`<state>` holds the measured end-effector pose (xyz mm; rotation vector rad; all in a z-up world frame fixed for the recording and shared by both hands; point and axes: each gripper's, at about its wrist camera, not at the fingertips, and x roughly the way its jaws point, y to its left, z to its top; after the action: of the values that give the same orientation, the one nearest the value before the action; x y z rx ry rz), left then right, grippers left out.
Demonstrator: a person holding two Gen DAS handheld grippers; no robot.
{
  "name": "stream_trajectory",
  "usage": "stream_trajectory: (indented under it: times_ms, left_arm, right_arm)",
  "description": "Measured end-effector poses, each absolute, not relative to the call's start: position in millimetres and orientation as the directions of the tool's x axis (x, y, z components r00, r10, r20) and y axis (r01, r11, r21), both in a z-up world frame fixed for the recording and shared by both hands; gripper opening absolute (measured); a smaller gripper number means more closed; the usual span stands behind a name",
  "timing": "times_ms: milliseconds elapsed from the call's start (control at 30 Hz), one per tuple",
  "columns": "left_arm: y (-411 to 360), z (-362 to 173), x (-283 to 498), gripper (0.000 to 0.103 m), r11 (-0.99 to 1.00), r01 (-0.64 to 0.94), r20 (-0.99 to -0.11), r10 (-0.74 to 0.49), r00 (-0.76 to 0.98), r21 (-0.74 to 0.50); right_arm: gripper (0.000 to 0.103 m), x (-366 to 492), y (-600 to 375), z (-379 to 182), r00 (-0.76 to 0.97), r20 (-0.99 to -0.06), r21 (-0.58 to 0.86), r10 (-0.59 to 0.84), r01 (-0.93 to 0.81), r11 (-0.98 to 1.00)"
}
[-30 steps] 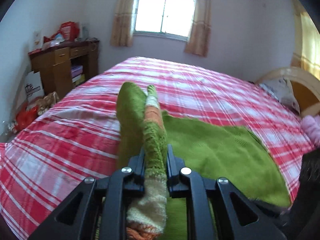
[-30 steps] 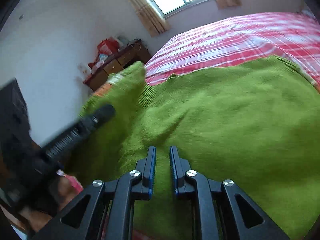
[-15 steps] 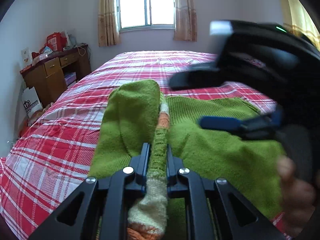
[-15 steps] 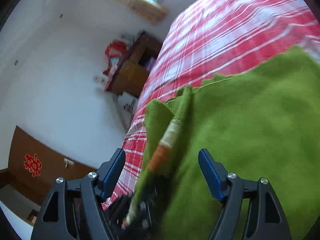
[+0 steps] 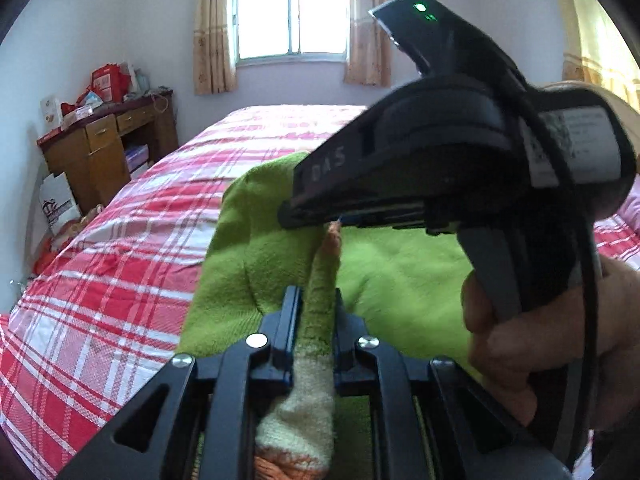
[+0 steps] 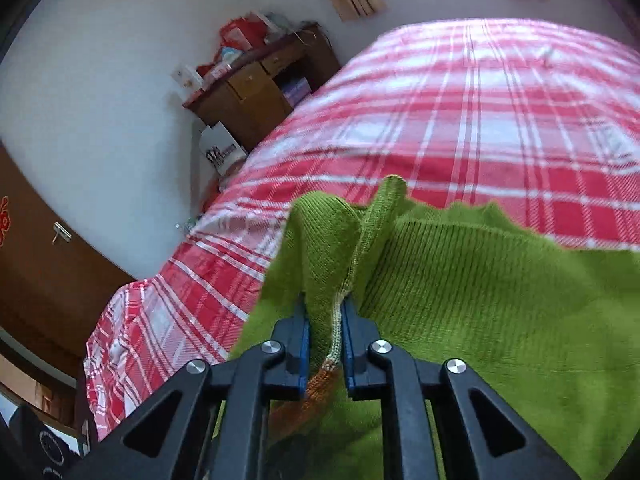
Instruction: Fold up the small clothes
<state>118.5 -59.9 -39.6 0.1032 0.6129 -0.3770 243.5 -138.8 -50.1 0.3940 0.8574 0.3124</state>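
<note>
A green knit sweater (image 5: pixel 400 272) with a cream and orange striped cuff lies on a bed with a red plaid sheet (image 5: pixel 120 264). My left gripper (image 5: pixel 316 308) is shut on the sleeve near its cuff and holds it raised. My right gripper (image 6: pixel 325 320) is shut on the same sleeve further along its edge. In the left wrist view the right gripper (image 5: pixel 312 220) crosses over the sleeve just ahead of my left fingers. The sweater body (image 6: pixel 500 288) spreads to the right.
A wooden desk (image 5: pixel 104 148) with red packages stands by the left wall. A white paper bag (image 5: pixel 58 208) leans beside it. A window with curtains (image 5: pixel 292 12) is at the back. A brown door (image 6: pixel 36 264) is at the left of the right wrist view.
The right gripper came across from the sweater body, opened over the raised sleeve, and has closed on it. The left gripper kept its hold on the sleeve.
</note>
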Motion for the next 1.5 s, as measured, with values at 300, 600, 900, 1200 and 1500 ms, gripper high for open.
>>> stream_trajectory:
  times_ms: [300, 600, 900, 1200, 1500]
  left_arm:
    - [-116, -14, 99, 0.010, 0.868, 0.497, -0.535, -0.415, 0.736, 0.011]
    - [-194, -20, 84, 0.009, 0.785, 0.620, -0.568, -0.504, 0.651, 0.014]
    - [-245, -42, 78, 0.005, 0.740, 0.672, -0.628, -0.512, 0.587, 0.025]
    - [-205, -35, 39, 0.031, 0.672, 0.739, -0.637, -0.585, 0.501, -0.036]
    - [-70, -24, 17, 0.080, 0.753, 0.646, -0.582, -0.581, 0.569, -0.120]
  right_arm:
    - [0.012, 201, -215, -16, 0.670, -0.627, 0.473, 0.397, -0.077, 0.878]
    - [0.012, 166, -301, -23, 0.668, -0.679, 0.420, 0.305, 0.013, 0.907]
    - [0.012, 154, -358, -64, 0.640, -0.697, 0.479, 0.323, 0.081, 0.874]
    - [0.022, 136, -366, -86, 0.685, -0.651, 0.533, 0.326, 0.107, 0.839]
    - [0.041, -7, -378, -40, 0.805, -0.569, 0.553, 0.167, 0.225, 0.802]
